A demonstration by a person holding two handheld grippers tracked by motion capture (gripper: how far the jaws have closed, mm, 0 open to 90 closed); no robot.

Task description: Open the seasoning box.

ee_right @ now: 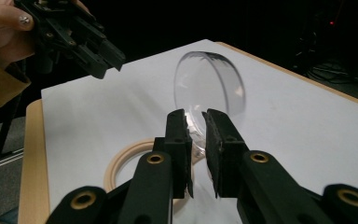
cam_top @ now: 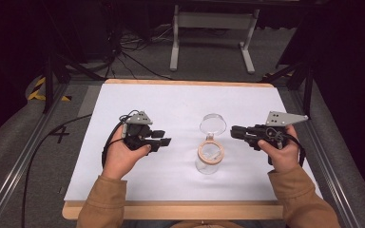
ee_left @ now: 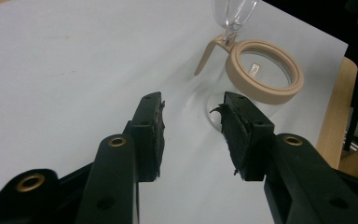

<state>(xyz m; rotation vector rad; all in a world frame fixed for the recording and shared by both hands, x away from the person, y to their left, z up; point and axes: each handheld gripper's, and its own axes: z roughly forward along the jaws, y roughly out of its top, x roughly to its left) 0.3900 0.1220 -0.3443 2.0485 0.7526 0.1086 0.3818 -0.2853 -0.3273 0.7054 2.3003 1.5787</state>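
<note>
A clear glass jar (cam_top: 209,164) with a beige ring collar (cam_top: 211,151) stands mid-table, its round clear lid (cam_top: 212,123) hinged up and back. My left gripper (cam_top: 166,137) hovers left of the jar with its jaws well apart and nothing between them. The left gripper view has those jaws (ee_left: 192,100) aimed at the jar's collar (ee_left: 270,98) and the lid hinge (ee_left: 230,32). My right gripper (cam_top: 232,132) sits just right of the lid. Its jaws (ee_right: 195,114) stand a narrow gap apart in front of the lid (ee_right: 214,84), gripping nothing.
A white sheet (cam_top: 171,99) covers the wooden table, whose front edge (cam_top: 171,209) runs along the bottom. Grey floor with cables and a metal stand (cam_top: 214,28) lies beyond the far edge. In the right gripper view the left gripper (ee_right: 111,65) is at upper left.
</note>
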